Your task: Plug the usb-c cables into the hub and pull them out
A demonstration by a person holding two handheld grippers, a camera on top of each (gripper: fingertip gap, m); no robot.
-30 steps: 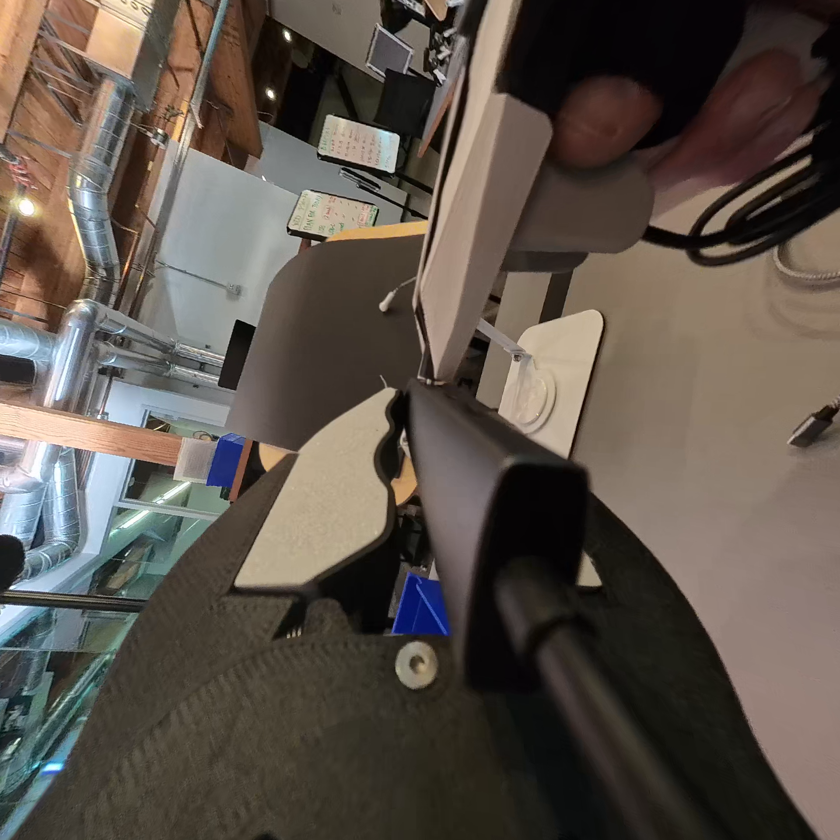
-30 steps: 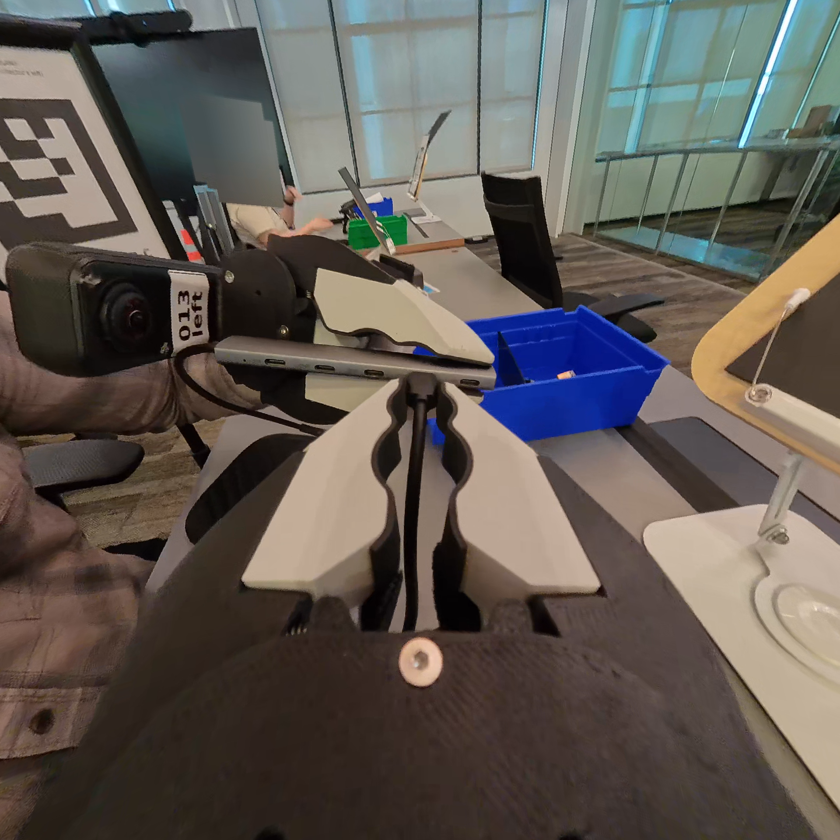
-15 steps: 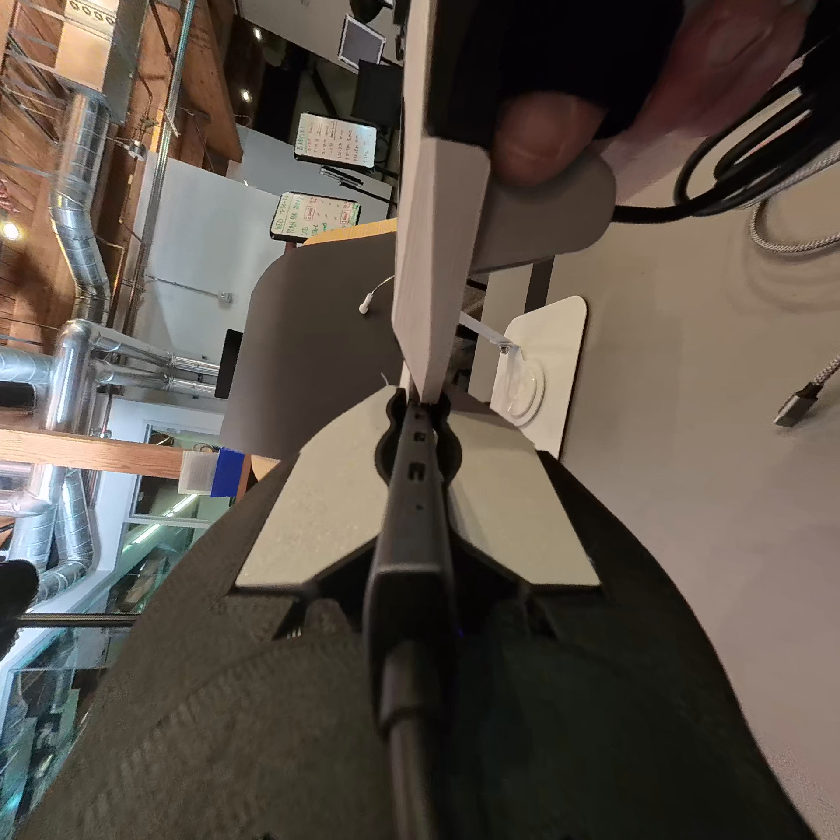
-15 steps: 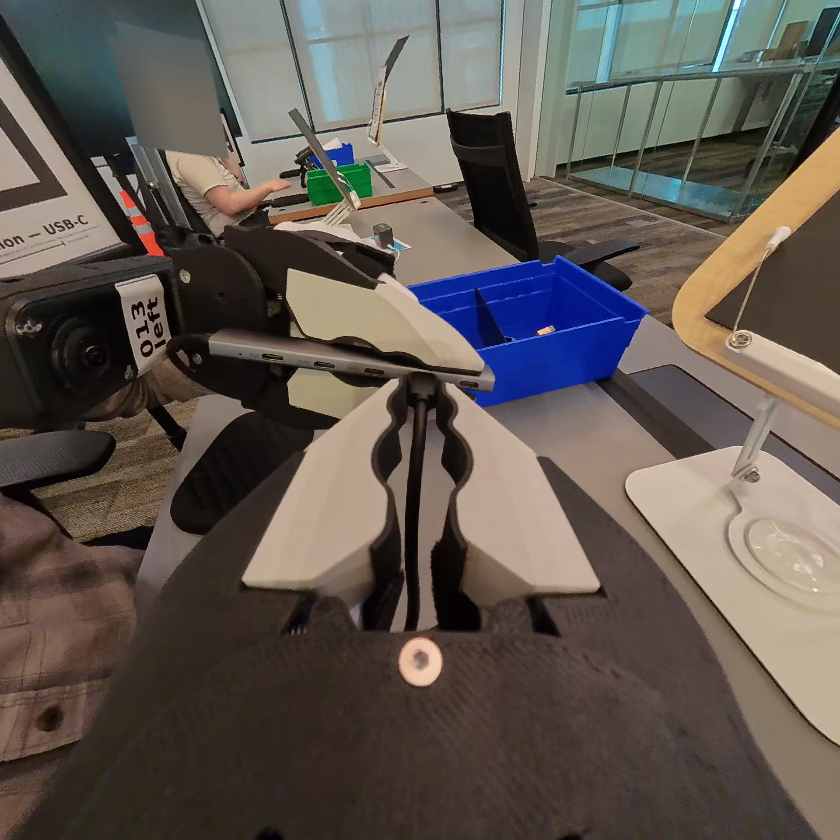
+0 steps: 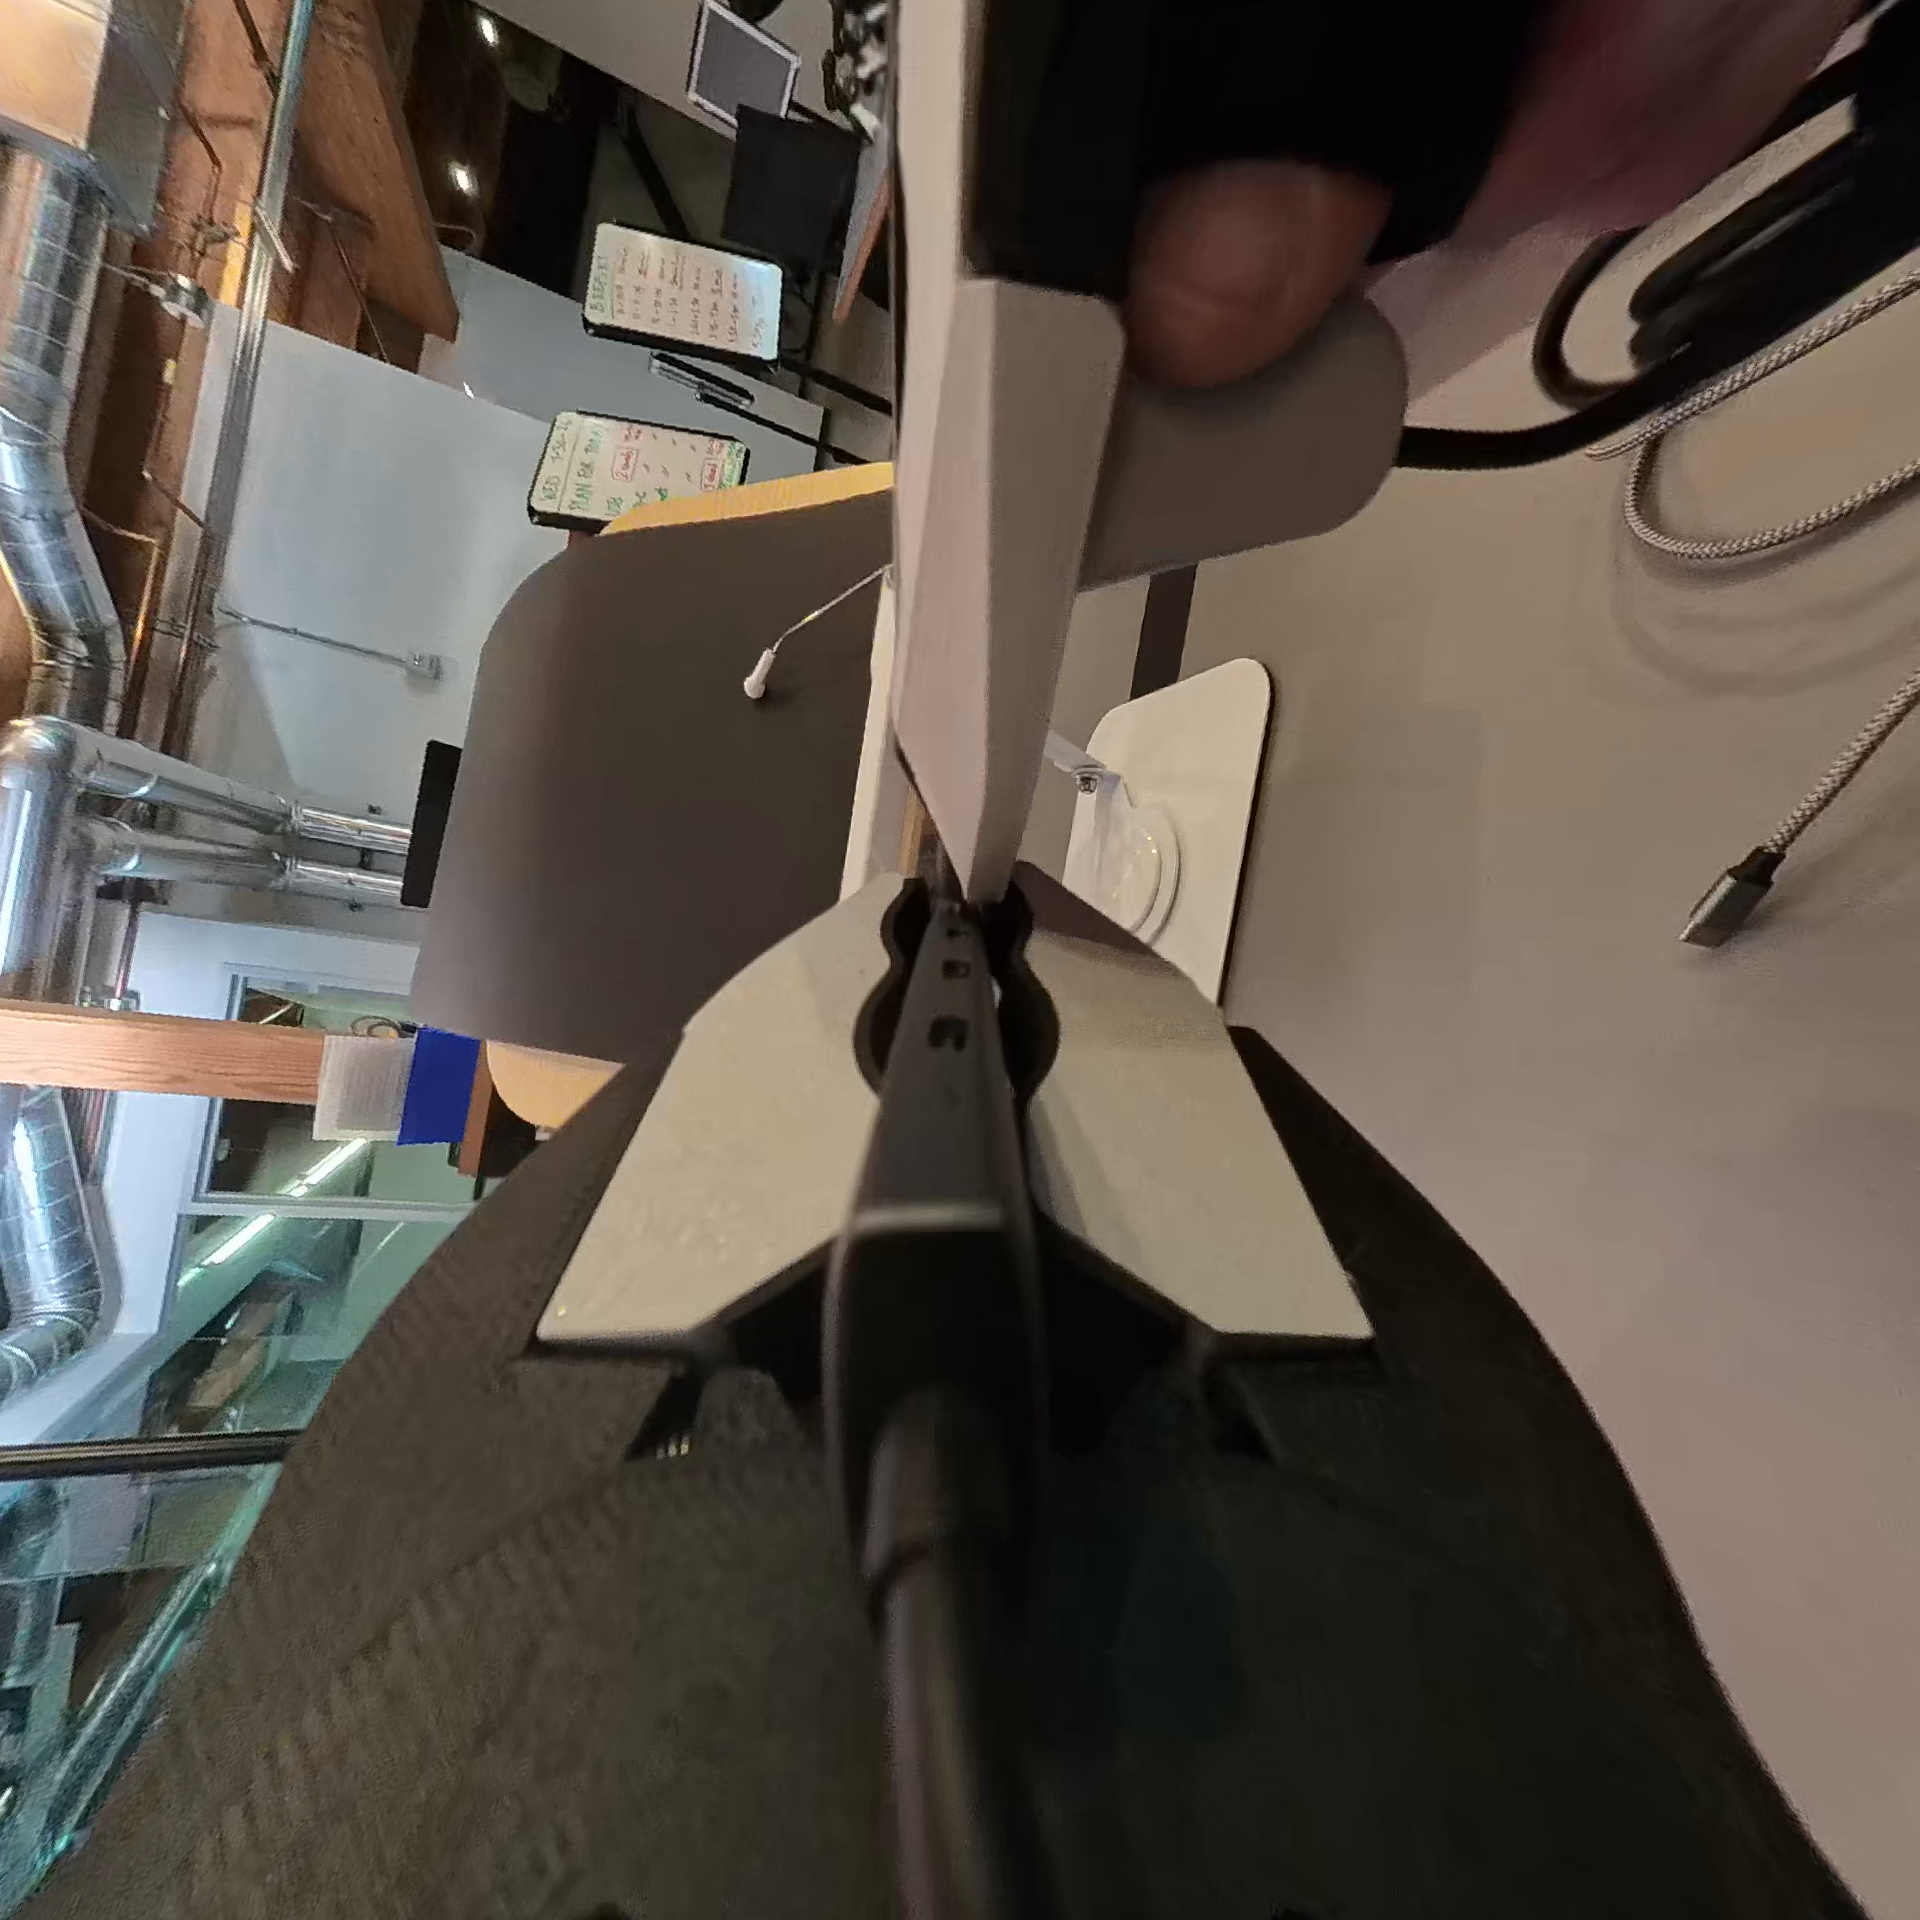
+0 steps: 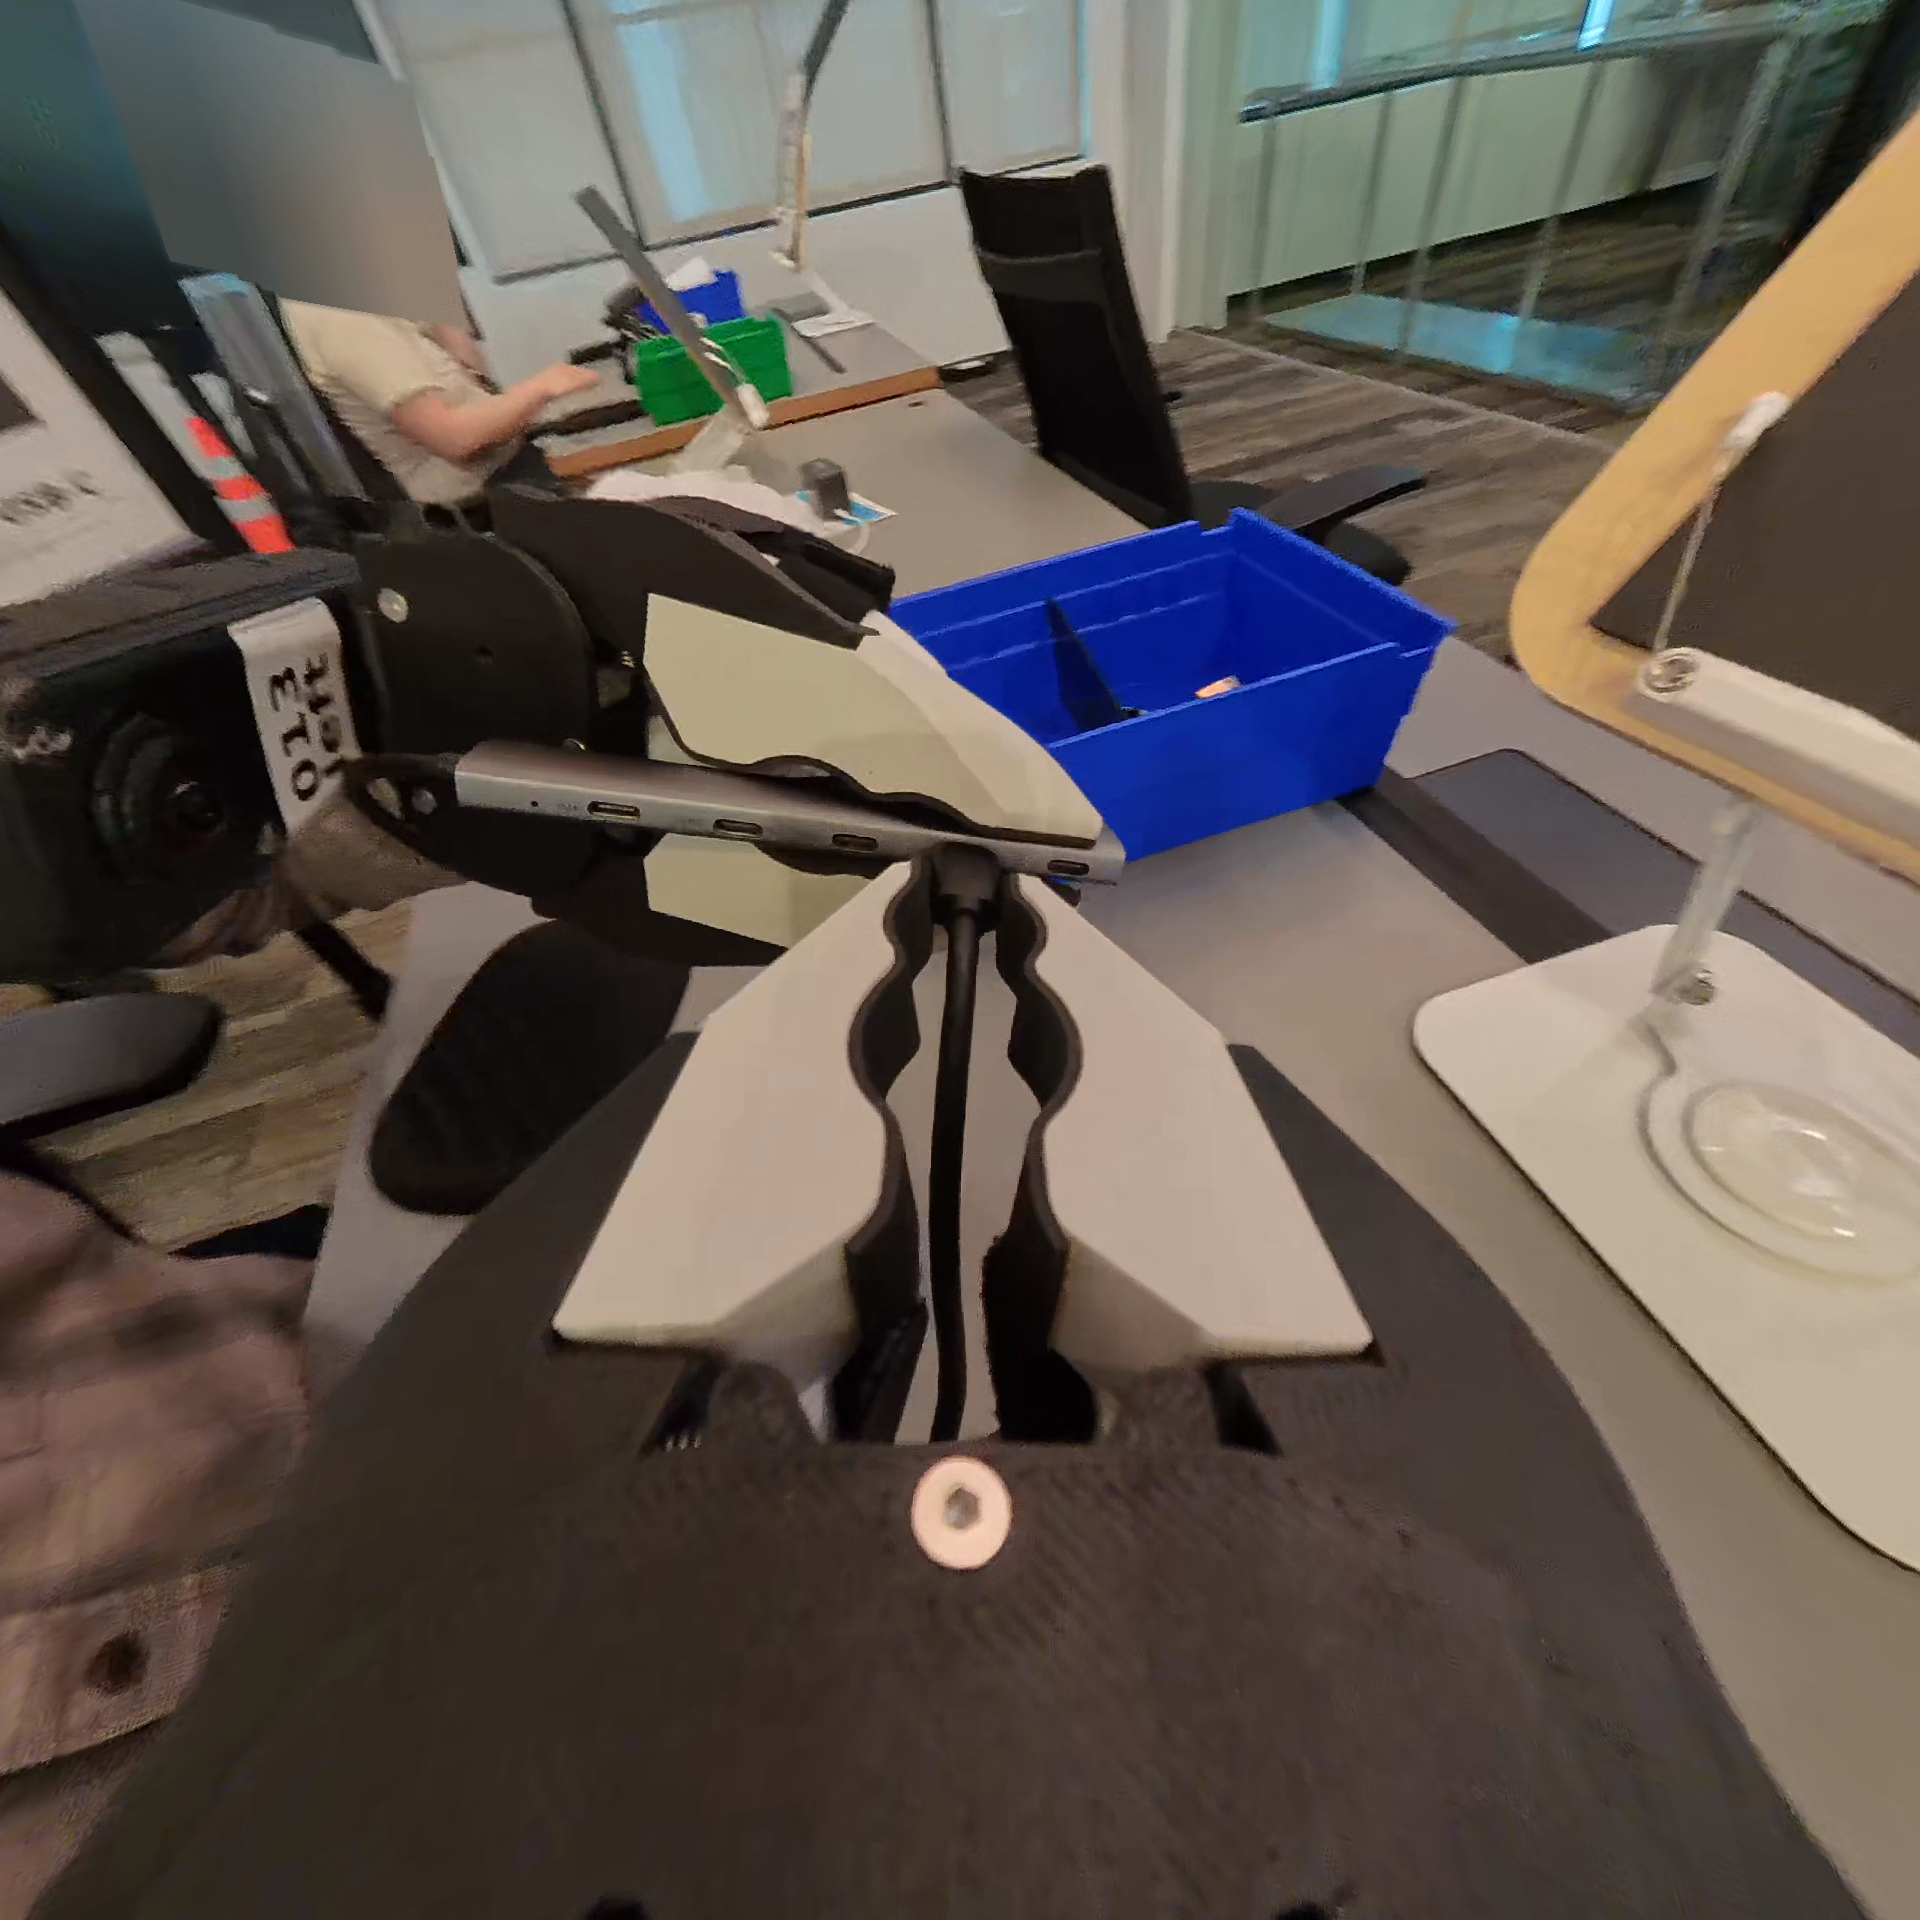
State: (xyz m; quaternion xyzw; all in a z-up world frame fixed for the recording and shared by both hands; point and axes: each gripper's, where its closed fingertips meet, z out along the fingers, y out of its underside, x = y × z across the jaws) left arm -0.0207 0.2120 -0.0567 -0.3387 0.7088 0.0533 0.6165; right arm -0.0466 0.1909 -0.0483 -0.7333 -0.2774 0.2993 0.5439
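Note:
My left gripper [image 5: 954, 906] is shut on a slim grey USB-C hub [image 5: 935, 1101], held edge-on above the table; the hub also shows in the right wrist view [image 6: 748, 816] with its row of ports facing me. My right gripper [image 6: 958, 883] is shut on a black USB-C cable [image 6: 956, 1091], whose plug sits in a port near the hub's far end. The right gripper's fingers [image 5: 987, 582] meet the hub's tip from above in the left wrist view. A braided grey cable [image 5: 1766, 852] lies loose on the table with its plug free.
A blue bin [image 6: 1195, 675] stands on the grey table [image 6: 1299, 956] behind the hub. A white stand base [image 6: 1683, 1195] with a wood-framed panel [image 6: 1621, 499] is at the right. Coiled black cables [image 5: 1704, 312] lie near the braided one. A person sits at a far desk. The grippers are tip to tip, or close to it.
The hub has turned edge-on to the left wrist camera and sits centred between its fingers. Both grippers have shifted together; the black cable's plug stays at the hub's port.

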